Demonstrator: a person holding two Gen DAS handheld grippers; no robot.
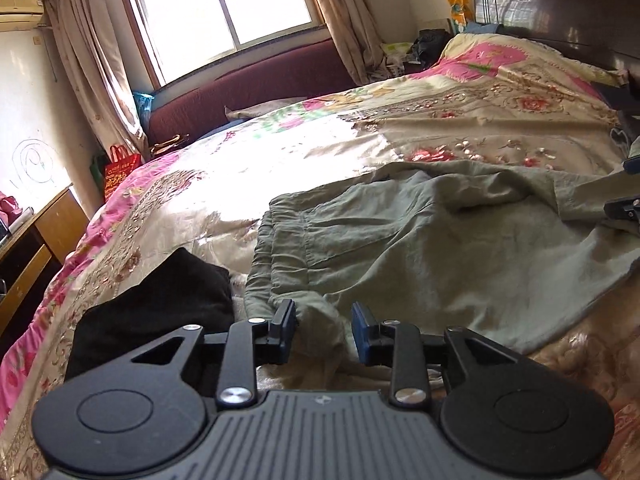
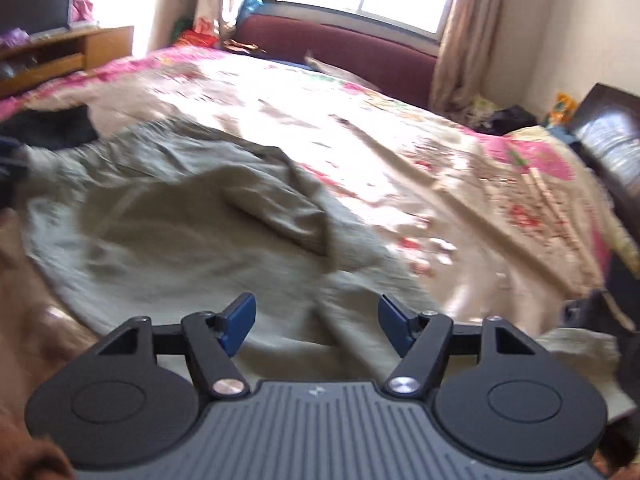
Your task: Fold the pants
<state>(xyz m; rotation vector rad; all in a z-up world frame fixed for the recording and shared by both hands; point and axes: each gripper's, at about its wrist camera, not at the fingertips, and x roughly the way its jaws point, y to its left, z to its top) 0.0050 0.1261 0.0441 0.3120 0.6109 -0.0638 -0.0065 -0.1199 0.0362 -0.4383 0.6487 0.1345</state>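
Olive-green pants (image 1: pixel 420 240) lie crumpled across the floral bedspread (image 1: pixel 280 152), with the elastic waistband toward the left. My left gripper (image 1: pixel 323 322) hovers at the near waistband corner. A raised lump of the cloth sits between its blue pads, with small gaps on both sides. In the blurred right wrist view, the pants (image 2: pixel 180 220) spread out with a folded flap on top. My right gripper (image 2: pixel 318 320) stands wide open over the near edge of the cloth, with nothing pinched. A dark fingertip of the right gripper (image 1: pixel 622 208) shows at the right edge of the left wrist view.
A black garment (image 1: pixel 160 304) lies on the bed just left of the waistband and appears again (image 2: pixel 52 128) at far left. A dark headboard (image 1: pixel 560 8) stands at the right, a maroon sofa (image 1: pixel 260 88) under the window, a wooden desk (image 1: pixel 32 240) at the left.
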